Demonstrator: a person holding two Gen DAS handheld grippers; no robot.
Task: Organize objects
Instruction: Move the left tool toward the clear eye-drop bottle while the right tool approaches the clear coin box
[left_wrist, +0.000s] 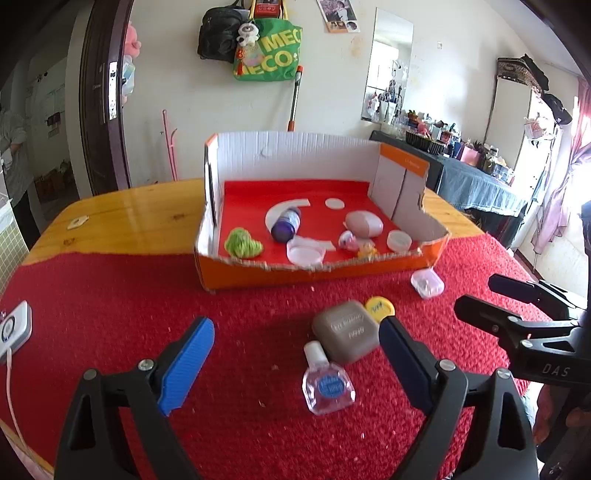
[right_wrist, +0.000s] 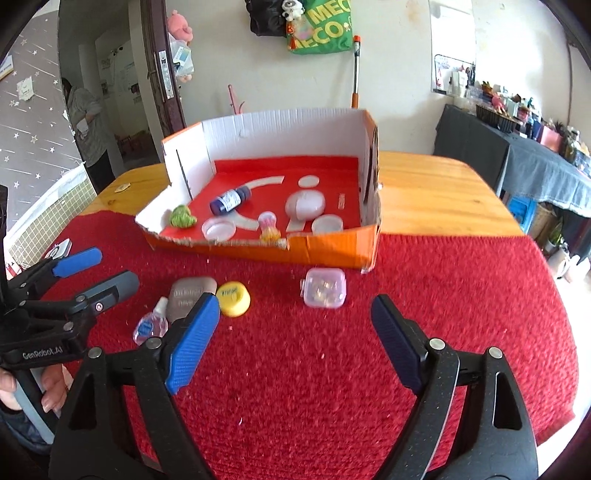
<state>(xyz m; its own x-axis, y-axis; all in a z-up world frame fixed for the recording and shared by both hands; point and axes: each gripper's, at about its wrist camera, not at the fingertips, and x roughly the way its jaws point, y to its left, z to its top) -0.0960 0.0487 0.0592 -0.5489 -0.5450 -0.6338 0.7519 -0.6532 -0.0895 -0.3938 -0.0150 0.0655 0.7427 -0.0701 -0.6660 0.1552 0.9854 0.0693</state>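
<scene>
1. Loose items on red cloth (left_wrist: 110, 314): clear dropper bottle (left_wrist: 327, 384) lies between left claw (left_wrist: 295, 365) tips; grey case (left_wrist: 345, 332) and yellow cap (left_wrist: 379, 307) just beyond them; clear pillbox (right_wrist: 325, 288) just ahead of right claw (right_wrist: 291, 336).
2. Handling, judged: all small and light. Bottle hard, smooth, likely slippery; pinch across flat body. Case stiff; grip the long sides. Pillbox rigid; take opposite walls.
3. Both claws spread wide, pinching nothing.
4. Orange cardboard tray (left_wrist: 369, 271) beyond, already holds purple bottle (left_wrist: 286, 225), green yarn ball (left_wrist: 242, 243), lids.
5. Cloth fuzzy, grippy, over wooden tabletop (left_wrist: 129, 206). Cluttered room; person in doorway, far left.
</scene>
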